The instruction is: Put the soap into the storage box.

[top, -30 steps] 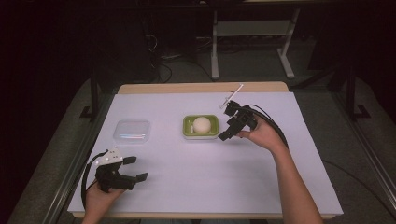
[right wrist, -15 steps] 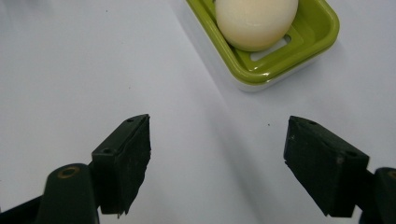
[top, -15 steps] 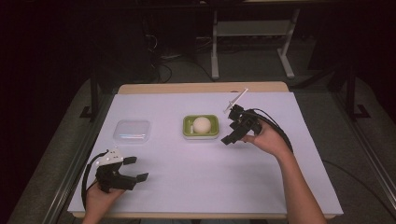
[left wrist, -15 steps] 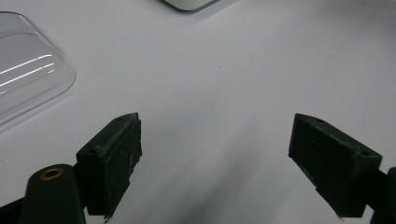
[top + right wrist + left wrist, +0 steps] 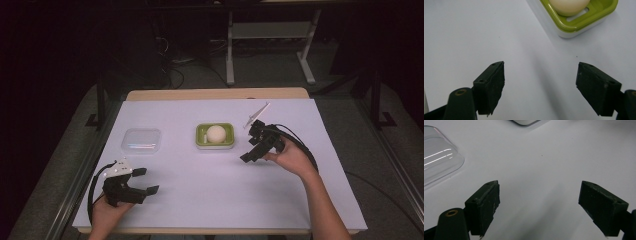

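Observation:
A green soap dish [image 5: 227, 136] on a white base sits at the table's middle and holds a pale round soap [image 5: 216, 133]. To its left lies a clear plastic lid [image 5: 142, 140]. My right gripper [image 5: 250, 145] hovers just right of the dish, open, with nothing between its jaws. In the right gripper view the dish [image 5: 596, 15] and the soap [image 5: 569, 5] lie ahead at the upper right of the open gripper [image 5: 540, 72]. My left gripper [image 5: 148, 180] rests near the front left, open and empty. The left gripper view has the lid [image 5: 439, 162] at the upper left of the open gripper [image 5: 539, 192].
A white sheet [image 5: 210, 190] covers the table, with wide bare room in front and to the right. The wooden table edge [image 5: 215, 94] runs along the back. A white metal stand [image 5: 270, 35] is on the dark floor behind.
My right gripper has drawn back a little from the dish, toward the near side and slightly right. The left gripper has stayed put.

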Demonstrator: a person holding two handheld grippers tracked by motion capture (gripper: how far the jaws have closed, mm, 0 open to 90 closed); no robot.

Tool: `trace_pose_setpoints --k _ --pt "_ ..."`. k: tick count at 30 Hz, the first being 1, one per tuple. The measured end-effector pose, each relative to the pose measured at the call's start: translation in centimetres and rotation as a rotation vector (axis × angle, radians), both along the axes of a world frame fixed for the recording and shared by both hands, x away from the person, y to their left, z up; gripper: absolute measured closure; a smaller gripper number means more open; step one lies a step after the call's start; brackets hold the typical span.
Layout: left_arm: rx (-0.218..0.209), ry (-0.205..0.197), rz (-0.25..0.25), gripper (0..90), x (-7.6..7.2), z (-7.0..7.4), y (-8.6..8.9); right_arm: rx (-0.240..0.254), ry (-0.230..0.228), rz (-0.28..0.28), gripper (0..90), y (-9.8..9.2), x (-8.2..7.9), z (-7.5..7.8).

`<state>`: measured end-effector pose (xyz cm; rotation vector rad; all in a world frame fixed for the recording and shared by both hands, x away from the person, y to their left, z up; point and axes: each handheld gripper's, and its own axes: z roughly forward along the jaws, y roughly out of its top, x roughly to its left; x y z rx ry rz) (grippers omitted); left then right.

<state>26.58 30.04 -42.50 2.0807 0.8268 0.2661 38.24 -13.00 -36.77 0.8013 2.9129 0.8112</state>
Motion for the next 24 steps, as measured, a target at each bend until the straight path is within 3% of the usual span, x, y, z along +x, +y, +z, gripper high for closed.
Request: trace_pose_setpoints --k 24 --pt "0.003 -0.002 0.007 16.5 0.0 0.0 0.0 0.021 -0.002 -0.038 21.7 -2.5 -2.8 -1.3"
